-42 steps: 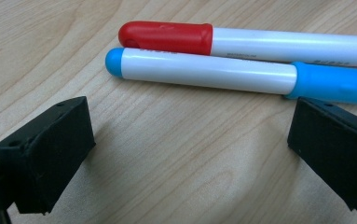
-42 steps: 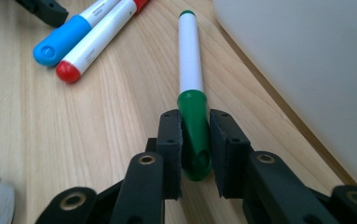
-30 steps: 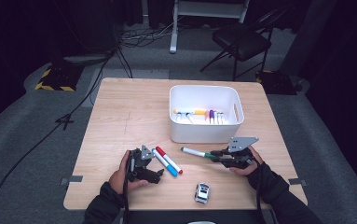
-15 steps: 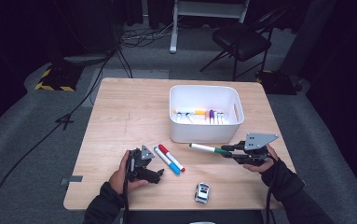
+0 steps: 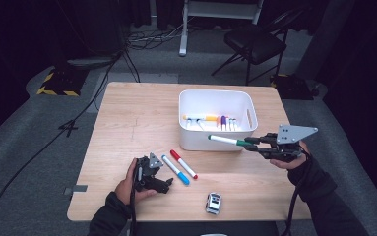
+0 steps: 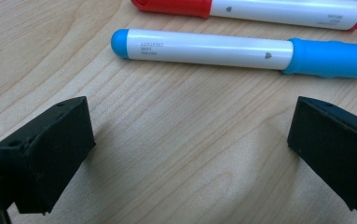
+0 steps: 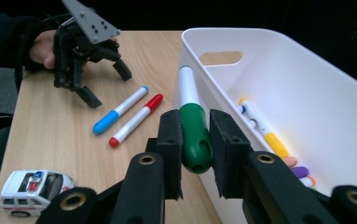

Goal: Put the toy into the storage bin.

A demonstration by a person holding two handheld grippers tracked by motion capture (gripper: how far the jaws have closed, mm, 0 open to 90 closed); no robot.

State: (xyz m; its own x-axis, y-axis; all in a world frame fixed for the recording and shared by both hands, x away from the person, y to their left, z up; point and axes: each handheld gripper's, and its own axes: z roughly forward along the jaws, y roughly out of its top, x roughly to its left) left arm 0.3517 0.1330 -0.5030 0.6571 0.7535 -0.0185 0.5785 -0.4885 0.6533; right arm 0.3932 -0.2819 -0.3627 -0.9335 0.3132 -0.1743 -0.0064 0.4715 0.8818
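Green-capped marker (image 7: 194, 135); white bin (image 5: 201, 101); blue marker (image 6: 241, 49)

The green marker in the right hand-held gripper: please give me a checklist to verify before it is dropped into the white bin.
1. Grip: right hand-held gripper is shut on the green marker at its cap end. Ok.
2. Height: the marker is lifted off the table. Ok.
3. Position: its tip reaches the near wall of the white bin, but the body hangs outside. Not ok.
4. Room in the bin: markers lie along the bottom, with free floor beside them. Ok.
5. Left hand-held gripper: open, low by the blue marker and red marker, away from the bin. Ok.
6. Toy car: away from the path. Ok.
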